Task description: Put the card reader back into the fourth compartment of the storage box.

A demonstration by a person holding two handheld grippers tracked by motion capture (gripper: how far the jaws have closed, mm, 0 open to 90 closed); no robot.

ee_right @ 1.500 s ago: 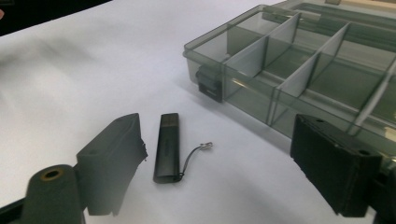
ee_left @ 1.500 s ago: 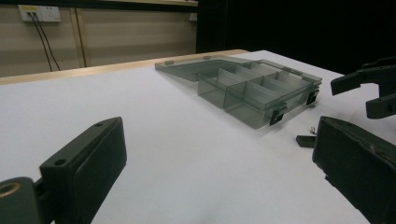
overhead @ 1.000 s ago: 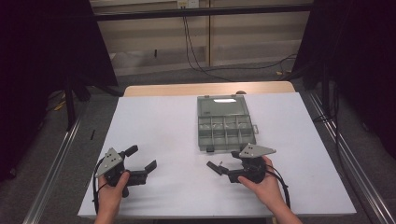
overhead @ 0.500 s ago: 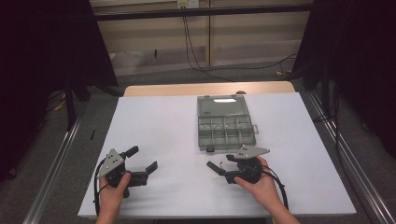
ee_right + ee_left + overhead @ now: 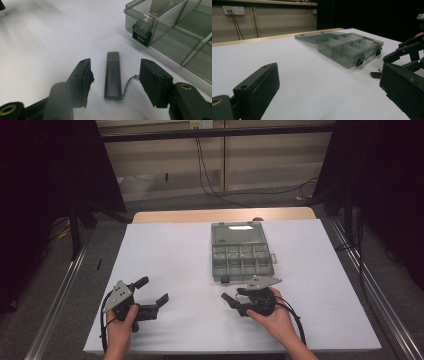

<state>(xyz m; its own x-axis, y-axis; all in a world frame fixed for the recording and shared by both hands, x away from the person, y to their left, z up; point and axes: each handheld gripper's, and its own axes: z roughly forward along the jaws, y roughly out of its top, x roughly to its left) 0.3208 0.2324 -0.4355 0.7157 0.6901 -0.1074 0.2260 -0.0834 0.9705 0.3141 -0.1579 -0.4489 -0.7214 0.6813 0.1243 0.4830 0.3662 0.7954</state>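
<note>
Where the white counter (image 5: pixel 175 250) spreads across the high view, its far edge shows a strip of bare wood, and dark curtains and a pale wall with hanging cables stand behind it. A translucent grey compartment box (image 5: pixel 242 252) lies on the counter right of centre, its lid thrown open flat toward the far side and its divided tray toward the person. Black latches hang on the tray's near wall; one of them (image 5: pixel 142 33) shows close up in the right gripper view.

Near the front edge at the left, the person's left hand (image 5: pixel 120 322) holds the left claw (image 5: pixel 152 291) low over the bare counter, well apart from the box. Its jaws stand wide apart with nothing between them, and in the left gripper view they frame the box (image 5: pixel 347 48) across an open stretch of white surface.

Toward the front at the right, the right hand (image 5: pixel 272 315) holds the right claw (image 5: pixel 231 301) just in front of the box's near wall. Its jaws are also spread and grip nothing. In the right gripper view they (image 5: pixel 115 80) flank a small dark flat stick-shaped piece (image 5: pixel 113 75), which lies on the counter between the two pads without touching either. A thin wire loop (image 5: pixel 128 83) trails from its near end. The same piece shows as a small dark shape (image 5: pixel 375 74) beside the box in the left gripper view.
</note>
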